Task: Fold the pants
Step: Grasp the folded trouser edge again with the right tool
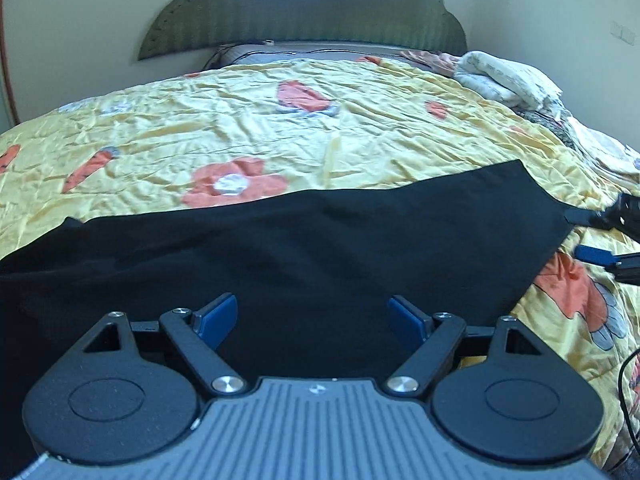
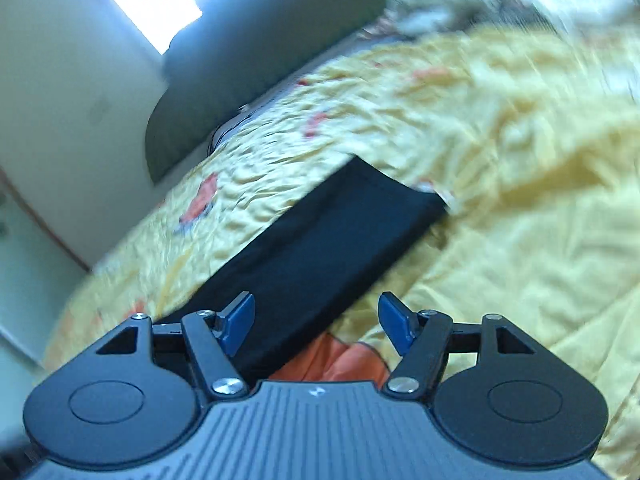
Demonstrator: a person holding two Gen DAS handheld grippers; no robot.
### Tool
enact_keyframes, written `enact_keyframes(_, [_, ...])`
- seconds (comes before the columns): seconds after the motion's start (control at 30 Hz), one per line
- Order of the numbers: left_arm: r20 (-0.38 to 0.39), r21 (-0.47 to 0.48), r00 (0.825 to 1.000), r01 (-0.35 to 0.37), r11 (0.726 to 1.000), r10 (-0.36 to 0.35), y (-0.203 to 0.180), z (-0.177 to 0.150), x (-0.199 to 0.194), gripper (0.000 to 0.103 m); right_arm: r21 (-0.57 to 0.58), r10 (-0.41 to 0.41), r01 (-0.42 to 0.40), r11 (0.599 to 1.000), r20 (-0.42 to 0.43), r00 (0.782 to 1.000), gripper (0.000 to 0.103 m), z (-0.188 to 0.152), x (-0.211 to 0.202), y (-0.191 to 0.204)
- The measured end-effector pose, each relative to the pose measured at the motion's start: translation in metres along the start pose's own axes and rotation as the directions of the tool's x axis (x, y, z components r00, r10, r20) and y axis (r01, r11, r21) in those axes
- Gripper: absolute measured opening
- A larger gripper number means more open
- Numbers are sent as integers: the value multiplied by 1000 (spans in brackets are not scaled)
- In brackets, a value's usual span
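While the black pants [image 1: 304, 248] lie spread flat across the near part of the bed, they rest on a yellow bedspread [image 1: 248, 120] printed with orange flowers. In the left wrist view they stretch from the bed's left edge almost to its right edge, with their far right corner raised into a point. The left gripper [image 1: 312, 316] hangs over the middle of the dark cloth, its jaws spread wide with nothing between them; whether the blue pads [image 1: 218, 316] touch the fabric cannot be told.

At the right end of the pants, the right gripper [image 1: 600, 236] shows at the edge of that view, one blue pad just beside the cloth's edge and apart from it. Its own camera is tilted and blurred: there the pants [image 2: 320, 256] run as a dark band from the bottom centre up to a squared end. The right gripper [image 2: 318, 326] has its jaws standing apart, empty, over the near end of the band and an orange flower.

A green padded headboard [image 1: 304, 8] stands at the head of the bed, and a heap of pale folded bedding [image 1: 504, 80] sits at the far right corner.
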State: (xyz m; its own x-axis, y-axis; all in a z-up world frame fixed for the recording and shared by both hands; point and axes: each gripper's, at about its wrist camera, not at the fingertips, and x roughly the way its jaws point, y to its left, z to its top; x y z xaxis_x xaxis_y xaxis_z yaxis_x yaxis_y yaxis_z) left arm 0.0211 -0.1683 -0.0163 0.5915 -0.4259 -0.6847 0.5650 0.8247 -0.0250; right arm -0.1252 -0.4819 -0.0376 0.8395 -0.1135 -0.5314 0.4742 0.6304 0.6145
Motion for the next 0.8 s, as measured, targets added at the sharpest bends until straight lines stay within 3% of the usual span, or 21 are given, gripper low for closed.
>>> enact_keyframes(0.1, [5,16,1000,6,1000,-6,-6,3,0,85,188,115,-112,976,-6,993,67,4,12,-28])
enact_keyframes(0.17, [8,24,1000,5,1000,-5,-9,5,0,85,242,138,-141,960,33,990,67,4,16,-37])
enact_keyframes(0.43, [-3,-16,999,42,999,-42,-7,19,6,85,240,121,-156,958,152,981,67,24,38,-39])
enact_keyframes(0.53, [-16,-42,997,75,996,-75,-5,27,11,86,216,86,-119,969,156,984,61,32,50,-34])
enact_keyframes(0.6, [-34,-62,995,91,994,-93,-3,32,15,86,202,41,-69,977,140,989,33,36,57,-32])
enact_keyframes(0.67, [-48,-93,991,120,988,-125,-1,36,21,86,210,3,-28,977,122,993,14,39,65,-33])
enact_keyframes(0.8, [-85,-226,970,203,953,-226,11,42,35,86,174,-19,-3,985,122,992,9,41,71,-29])
